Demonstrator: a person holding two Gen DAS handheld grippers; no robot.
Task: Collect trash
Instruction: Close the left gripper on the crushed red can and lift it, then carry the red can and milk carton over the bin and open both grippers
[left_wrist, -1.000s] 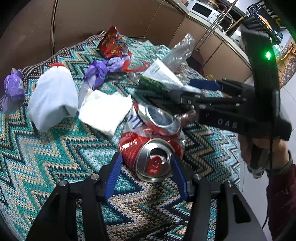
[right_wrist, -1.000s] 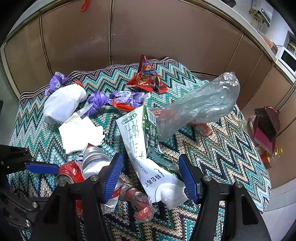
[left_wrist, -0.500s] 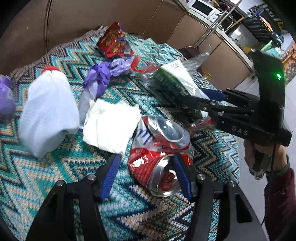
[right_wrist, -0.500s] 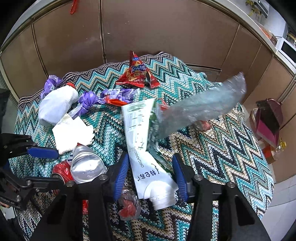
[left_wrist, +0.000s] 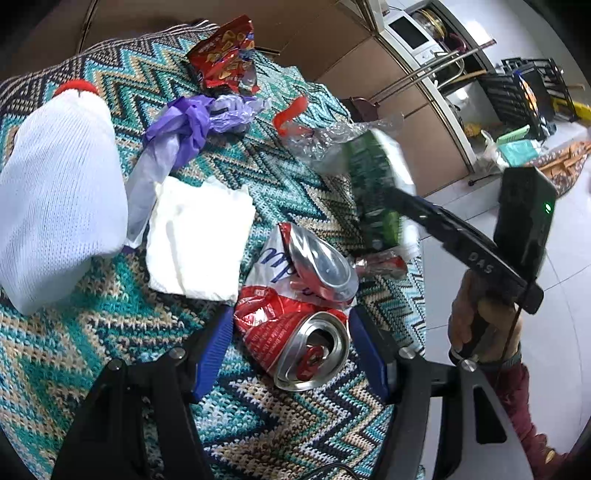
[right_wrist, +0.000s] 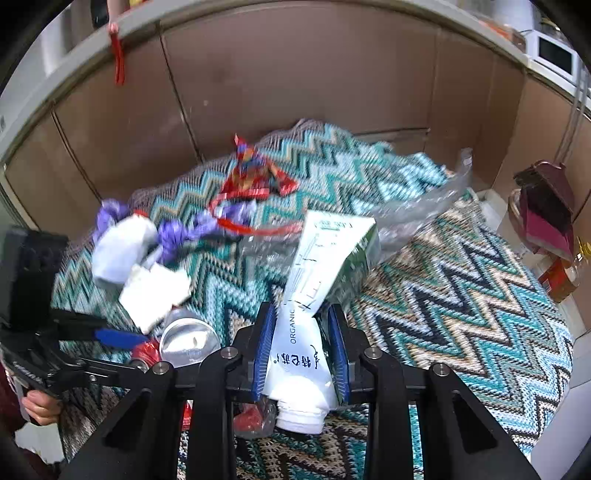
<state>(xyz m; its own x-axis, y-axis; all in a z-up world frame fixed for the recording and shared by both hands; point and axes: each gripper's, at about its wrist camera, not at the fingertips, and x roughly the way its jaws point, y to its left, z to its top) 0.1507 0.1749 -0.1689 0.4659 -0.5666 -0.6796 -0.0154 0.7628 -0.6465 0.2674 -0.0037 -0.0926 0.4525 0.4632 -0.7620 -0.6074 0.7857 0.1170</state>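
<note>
My right hand-held gripper (right_wrist: 301, 350) has just closed onto the white-green carton (right_wrist: 325, 266). My left hand-held gripper (left_wrist: 291, 347), jaws just widening, straddles the crushed red can (left_wrist: 291, 332) on the zigzag blanket (left_wrist: 110, 332), untouched.

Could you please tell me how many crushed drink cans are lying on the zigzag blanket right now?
2. One red can lies between the left gripper's open jaws; a second crushed can lies just beyond, touching it. Others may be hidden under the litter.

"ORGANIC" on the carton (right_wrist: 301, 332); "DAS" on the right claw (left_wrist: 402, 206).
</note>
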